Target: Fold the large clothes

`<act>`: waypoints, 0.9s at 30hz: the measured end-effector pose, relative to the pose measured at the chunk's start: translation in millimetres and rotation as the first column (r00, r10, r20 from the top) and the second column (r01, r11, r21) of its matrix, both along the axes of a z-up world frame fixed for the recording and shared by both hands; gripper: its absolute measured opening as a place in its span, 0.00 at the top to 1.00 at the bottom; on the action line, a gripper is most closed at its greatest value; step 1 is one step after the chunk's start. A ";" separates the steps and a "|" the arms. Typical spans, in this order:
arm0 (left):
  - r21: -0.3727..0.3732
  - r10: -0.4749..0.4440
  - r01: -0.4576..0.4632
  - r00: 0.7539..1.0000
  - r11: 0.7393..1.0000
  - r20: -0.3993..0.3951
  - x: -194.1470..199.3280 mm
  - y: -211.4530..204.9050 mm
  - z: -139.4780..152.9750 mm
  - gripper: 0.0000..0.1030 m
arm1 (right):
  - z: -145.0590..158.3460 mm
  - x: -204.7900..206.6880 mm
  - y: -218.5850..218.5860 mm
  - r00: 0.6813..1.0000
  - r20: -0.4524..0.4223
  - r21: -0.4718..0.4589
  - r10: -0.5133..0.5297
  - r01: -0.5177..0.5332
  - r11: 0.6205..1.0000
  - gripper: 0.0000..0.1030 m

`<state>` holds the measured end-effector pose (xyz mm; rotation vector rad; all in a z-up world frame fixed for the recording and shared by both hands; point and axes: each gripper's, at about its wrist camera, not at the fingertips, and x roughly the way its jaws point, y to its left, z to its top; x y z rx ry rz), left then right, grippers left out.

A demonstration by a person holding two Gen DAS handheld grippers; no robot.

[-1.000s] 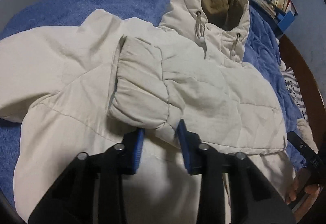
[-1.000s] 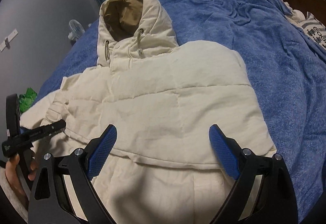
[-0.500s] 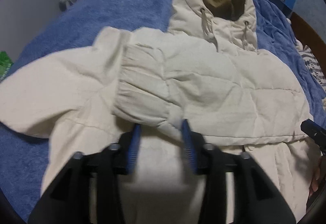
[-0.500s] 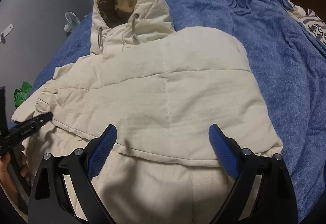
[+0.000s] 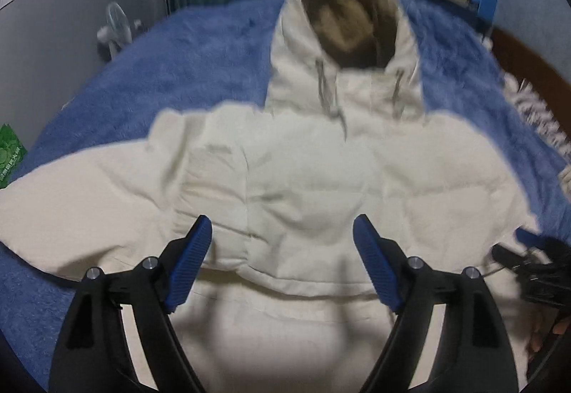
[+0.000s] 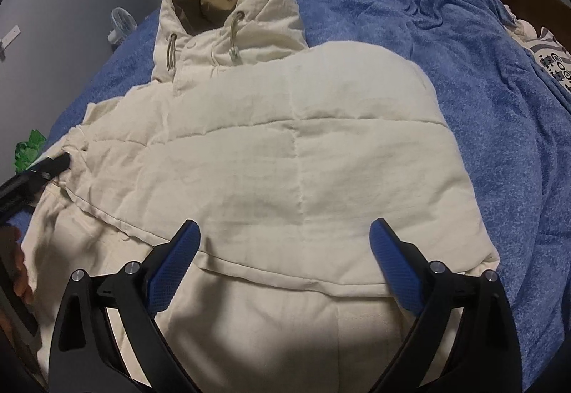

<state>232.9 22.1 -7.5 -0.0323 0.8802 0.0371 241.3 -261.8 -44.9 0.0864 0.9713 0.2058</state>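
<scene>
A cream quilted hooded jacket [image 5: 303,179] lies front up on the bed, its tan-lined hood [image 5: 349,29] at the far end. One sleeve is folded across the chest, and its cuff [image 5: 214,179] rests on the body. My left gripper [image 5: 282,227] hovers above the folded sleeve, its jaws opening with nothing pressed between the pads. My right gripper [image 6: 285,228] stands open over the jacket [image 6: 285,143] near the folded sleeve's lower edge, empty. Each gripper shows at the edge of the other's view: right gripper [image 5: 535,264], left gripper [image 6: 32,175].
A blue fleece blanket [image 5: 178,71] covers the bed and bunches up at the far right [image 6: 446,0]. A small fan [image 5: 116,25] and a green packet [image 5: 9,154] sit off the left side. A wooden bed frame [image 5: 528,61] and a patterned cloth [image 6: 549,61] border the right.
My left gripper let go of the sleeve cuff, spread its jaws wide and pulled up and back. The right gripper sank slightly toward the jacket, still open.
</scene>
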 end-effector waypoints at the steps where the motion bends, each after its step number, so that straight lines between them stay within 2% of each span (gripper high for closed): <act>1: 0.000 0.006 -0.006 0.999 1.000 -0.034 5.2 -0.5 -10.0 0.25 | -1.3 0.3 0.2 1.000 -0.003 -0.002 0.001 -0.001 1.000 0.09; 5: 0.037 0.005 -0.002 0.997 0.999 -0.071 10.9 -1.6 -26.8 0.24 | -3.7 1.3 1.7 1.000 -0.007 0.000 0.010 -0.010 1.000 0.06; 8: 0.042 -0.020 0.023 0.998 0.999 -0.060 7.0 -5.7 -27.7 0.17 | -0.5 1.6 1.3 1.000 -0.001 0.006 0.005 -0.005 1.000 0.06; 10: 0.056 -0.019 0.022 0.999 0.998 -0.047 2.9 -6.0 -22.8 0.17 | 4.9 0.4 0.5 1.000 0.016 0.009 -0.007 0.007 1.000 0.06; 12: 0.072 -0.008 0.009 1.000 0.997 -0.018 -4.6 -6.2 -14.8 0.08 | 16.2 -1.5 1.0 0.998 0.057 -0.001 -0.029 0.030 1.000 0.06; 16: 0.117 0.007 -0.014 0.999 0.993 0.052 -19.6 -6.3 4.1 0.08 | 36.3 -8.4 4.1 0.988 0.151 -0.012 -0.043 0.045 0.999 0.06; 19: 0.109 0.044 -0.050 0.998 0.993 0.053 -23.5 5.3 16.0 0.07 | 46.8 -13.4 4.7 0.980 0.192 0.022 -0.059 0.056 0.998 0.06; 23: 0.075 0.131 -0.136 0.989 0.988 0.063 -28.1 33.2 28.1 0.07 | 52.9 -19.7 4.0 0.976 0.218 0.067 -0.032 0.018 0.998 0.06; 25: 0.114 0.138 -0.149 0.986 0.982 0.099 -31.2 45.3 34.2 0.07 | 55.6 -22.3 5.2 0.967 0.252 0.040 -0.039 0.030 0.999 0.06; 27: 0.186 0.140 -0.170 0.976 0.968 0.165 -36.7 55.0 41.1 0.07 | 56.8 -24.4 6.1 0.959 0.282 0.040 -0.030 0.020 0.999 0.06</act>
